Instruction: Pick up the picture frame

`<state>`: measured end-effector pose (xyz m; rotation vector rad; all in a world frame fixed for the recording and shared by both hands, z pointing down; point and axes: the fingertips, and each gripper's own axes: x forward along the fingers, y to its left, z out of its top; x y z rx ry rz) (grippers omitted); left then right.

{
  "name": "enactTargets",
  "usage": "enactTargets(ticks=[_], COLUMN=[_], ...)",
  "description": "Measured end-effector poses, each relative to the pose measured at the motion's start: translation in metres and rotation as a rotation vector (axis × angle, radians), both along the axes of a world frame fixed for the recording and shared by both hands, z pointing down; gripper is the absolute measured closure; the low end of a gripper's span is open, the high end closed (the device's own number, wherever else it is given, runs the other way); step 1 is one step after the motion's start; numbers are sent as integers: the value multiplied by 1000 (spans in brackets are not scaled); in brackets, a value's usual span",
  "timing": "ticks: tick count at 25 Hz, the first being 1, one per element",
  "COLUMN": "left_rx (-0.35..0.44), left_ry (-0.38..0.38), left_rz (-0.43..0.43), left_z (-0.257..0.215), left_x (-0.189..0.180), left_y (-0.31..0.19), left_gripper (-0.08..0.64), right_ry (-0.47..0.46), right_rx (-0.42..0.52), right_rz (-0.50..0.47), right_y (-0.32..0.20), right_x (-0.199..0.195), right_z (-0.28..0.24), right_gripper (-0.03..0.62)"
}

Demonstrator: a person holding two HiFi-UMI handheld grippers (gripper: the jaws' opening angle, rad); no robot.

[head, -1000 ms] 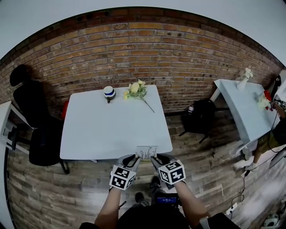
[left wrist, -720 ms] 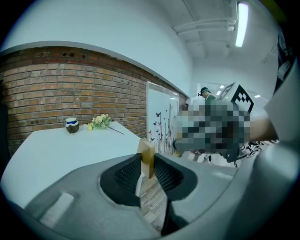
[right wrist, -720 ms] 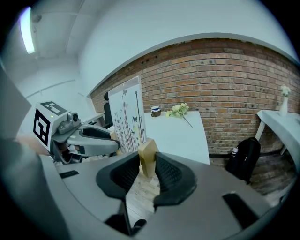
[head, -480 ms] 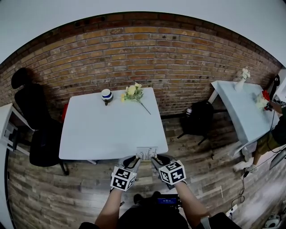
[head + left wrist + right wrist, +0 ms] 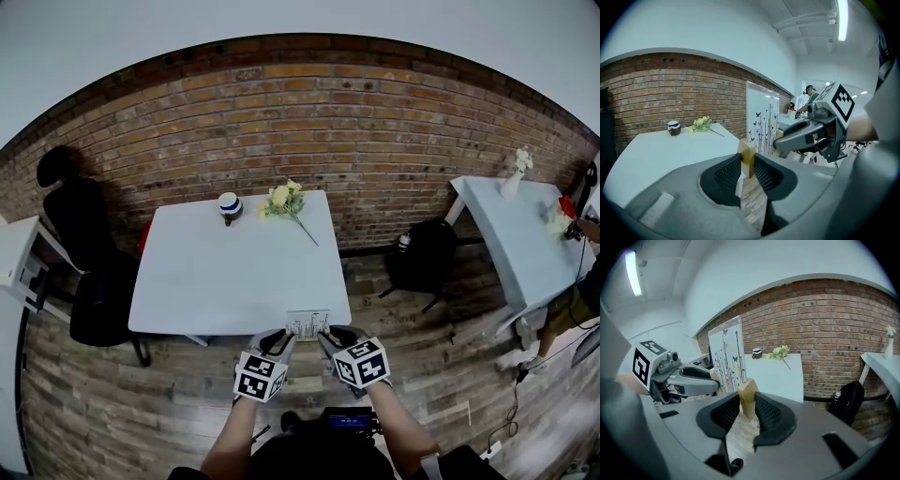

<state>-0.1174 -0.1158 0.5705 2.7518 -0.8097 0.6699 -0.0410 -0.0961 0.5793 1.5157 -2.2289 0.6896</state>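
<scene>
The picture frame (image 5: pixel 307 323) is a small wood-edged frame holding a white print of thin stems and butterflies. It hangs upright at the front edge of the white table (image 5: pixel 216 281), held from both sides. My left gripper (image 5: pixel 279 339) is shut on its left wooden edge (image 5: pixel 746 157), and my right gripper (image 5: pixel 330 339) is shut on its right wooden edge (image 5: pixel 747 397). In the left gripper view the print (image 5: pixel 761 119) rises past the jaws, with the right gripper (image 5: pixel 806 136) beyond it. The right gripper view shows the print (image 5: pixel 726 352) and the left gripper (image 5: pixel 689 380).
At the table's far edge stand a blue-and-white cup (image 5: pixel 229 205) and a bunch of yellow flowers (image 5: pixel 284 199). A black chair (image 5: pixel 84 272) is left of the table and a black backpack (image 5: pixel 422 258) right. Another table (image 5: pixel 525 244) and a person (image 5: pixel 577 300) are far right.
Both grippers keep their hold on the frame. The frame has drifted a little toward me at the table's front edge, and the head view has shifted slightly.
</scene>
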Motion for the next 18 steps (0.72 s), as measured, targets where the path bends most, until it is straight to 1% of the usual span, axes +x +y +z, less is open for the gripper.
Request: enactTargets(ticks=[5, 11, 18], left_rx=[-1, 2, 3], left_ry=[-2, -8, -9], left_rz=[-13, -13, -16], left_z=[-1, 0, -2], left_x=[4, 13, 15], left_y=[4, 6, 5], left_gripper=[468, 467, 468], right_ry=[-3, -8, -9], right_rx=[3, 3, 7], right_rz=[-9, -8, -9], right_y=[3, 5, 4], right_x=[5, 13, 16], right_z=[-1, 0, -1], right_gripper=[480, 480, 480])
